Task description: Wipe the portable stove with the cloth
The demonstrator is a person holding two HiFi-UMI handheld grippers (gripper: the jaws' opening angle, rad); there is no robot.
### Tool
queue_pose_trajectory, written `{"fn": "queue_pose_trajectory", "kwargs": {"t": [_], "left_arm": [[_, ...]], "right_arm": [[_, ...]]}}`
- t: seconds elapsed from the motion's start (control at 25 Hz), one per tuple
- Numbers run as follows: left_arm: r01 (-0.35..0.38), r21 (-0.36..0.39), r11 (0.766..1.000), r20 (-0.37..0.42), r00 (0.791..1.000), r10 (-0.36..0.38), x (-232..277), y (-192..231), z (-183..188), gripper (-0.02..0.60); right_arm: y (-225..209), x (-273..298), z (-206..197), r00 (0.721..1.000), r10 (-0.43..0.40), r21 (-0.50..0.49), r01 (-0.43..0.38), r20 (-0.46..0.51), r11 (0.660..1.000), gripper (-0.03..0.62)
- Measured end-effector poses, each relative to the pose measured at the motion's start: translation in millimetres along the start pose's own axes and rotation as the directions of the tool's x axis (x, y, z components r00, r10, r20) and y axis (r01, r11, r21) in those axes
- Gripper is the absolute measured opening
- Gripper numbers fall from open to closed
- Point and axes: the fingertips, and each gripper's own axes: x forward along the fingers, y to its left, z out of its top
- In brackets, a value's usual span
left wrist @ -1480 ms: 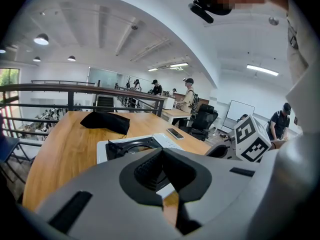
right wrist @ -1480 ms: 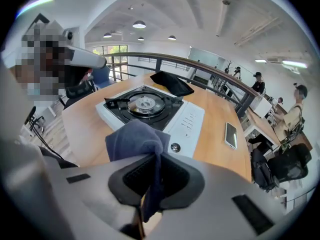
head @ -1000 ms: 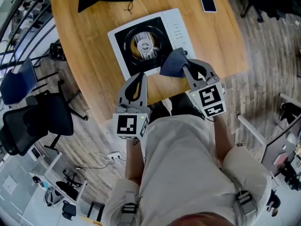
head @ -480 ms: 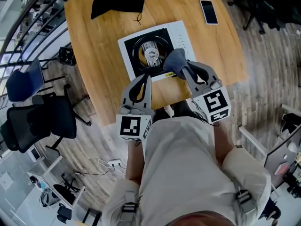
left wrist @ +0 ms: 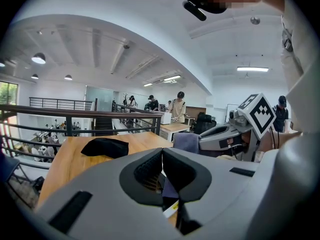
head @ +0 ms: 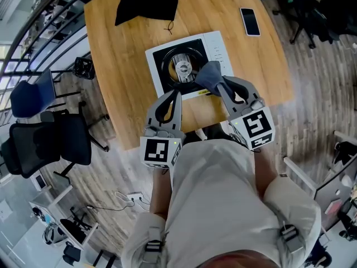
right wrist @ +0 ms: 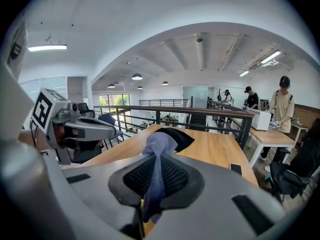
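Bunched blue-grey cloth (head: 207,76) overlaps the near-right edge of the white portable stove (head: 215,46).

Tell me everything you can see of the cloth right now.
The cloth is soft blue-grey fabric, bunched into a crumpled wad. The right gripper is shut on it: a narrow pinched strip runs between the jaws, and the fuller part bulges out past their tips. In the head view it lies over the near right part of the portable stove, where the black burner area meets the white control panel. Whether it touches the stove's surface cannot be told.
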Motion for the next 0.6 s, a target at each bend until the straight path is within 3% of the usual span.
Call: {"fn": "queue_pose_trajectory", "kwargs": {"t": [0.6], "left_arm": [[-0.018, -0.003, 1.0, 0.012, 1.0, 0.018, -6.2, -1.8, 1.4, 0.02]], "right_arm": [[1.1, -2.5, 7.6, 1.0, 0.011, -0.029, -0.011, 0.014, 1.0, 0.041]]}}
